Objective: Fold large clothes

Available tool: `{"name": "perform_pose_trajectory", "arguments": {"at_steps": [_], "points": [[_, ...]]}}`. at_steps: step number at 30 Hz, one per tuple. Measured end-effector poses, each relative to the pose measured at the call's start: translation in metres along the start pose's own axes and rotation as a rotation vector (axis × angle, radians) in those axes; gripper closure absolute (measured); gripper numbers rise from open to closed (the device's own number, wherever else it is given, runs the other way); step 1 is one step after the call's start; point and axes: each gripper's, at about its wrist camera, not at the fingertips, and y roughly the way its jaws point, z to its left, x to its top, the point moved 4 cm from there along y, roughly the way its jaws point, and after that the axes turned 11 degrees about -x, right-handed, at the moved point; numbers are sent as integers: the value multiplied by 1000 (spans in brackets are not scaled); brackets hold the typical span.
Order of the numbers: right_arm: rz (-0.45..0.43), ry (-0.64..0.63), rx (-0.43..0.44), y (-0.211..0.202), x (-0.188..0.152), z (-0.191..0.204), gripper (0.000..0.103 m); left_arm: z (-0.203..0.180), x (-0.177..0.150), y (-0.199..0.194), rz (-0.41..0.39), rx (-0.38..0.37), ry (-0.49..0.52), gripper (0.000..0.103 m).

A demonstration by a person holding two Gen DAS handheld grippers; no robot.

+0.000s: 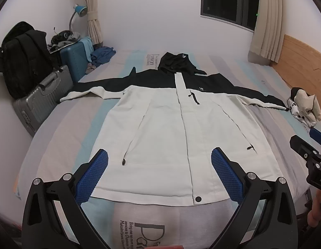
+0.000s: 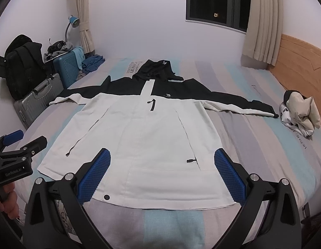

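Note:
A large white and black hooded jacket (image 1: 160,128) lies flat and face up on the bed, sleeves spread to both sides, black hood (image 1: 176,62) at the far end. It also shows in the right wrist view (image 2: 139,137). My left gripper (image 1: 159,157) is open and empty, held above the jacket's hem. My right gripper (image 2: 162,157) is open and empty too, above the hem's right half. The right gripper shows at the right edge of the left wrist view (image 1: 305,149), and the left gripper at the left edge of the right wrist view (image 2: 25,145).
The striped bed sheet (image 2: 253,145) covers the bed. A bundle of folded clothes (image 2: 299,112) lies at the right, near the wooden headboard (image 2: 301,62). A grey suitcase (image 1: 42,99), a blue suitcase (image 1: 75,60) and a black backpack (image 1: 23,58) stand at the left.

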Motion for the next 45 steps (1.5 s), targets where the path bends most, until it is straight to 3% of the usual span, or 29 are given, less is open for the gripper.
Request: {"name": "perform_pose_trajectory", "arguments": {"at_steps": [8, 16, 20, 26, 33, 39, 45], "points": [[-7, -5, -2, 9, -2, 0, 7, 7, -1, 15, 3, -4, -6, 6], [-22, 3, 12, 78, 18, 7, 7, 28, 14, 73, 4, -9, -16, 6], [26, 7, 14, 118, 42, 13, 7, 30, 40, 96, 1, -18, -6, 6], [106, 1, 31, 118, 105, 1, 7, 31, 101, 110, 100, -60, -103, 6], [152, -88, 124, 118, 188, -2, 7, 30, 174, 100, 165, 1, -124, 6], [208, -95, 136, 169, 232, 6, 7, 49, 223, 137, 187, 36, -136, 6], [227, -82, 88, 253, 256, 14, 7, 70, 248, 214, 182, 20, -94, 6]]}}
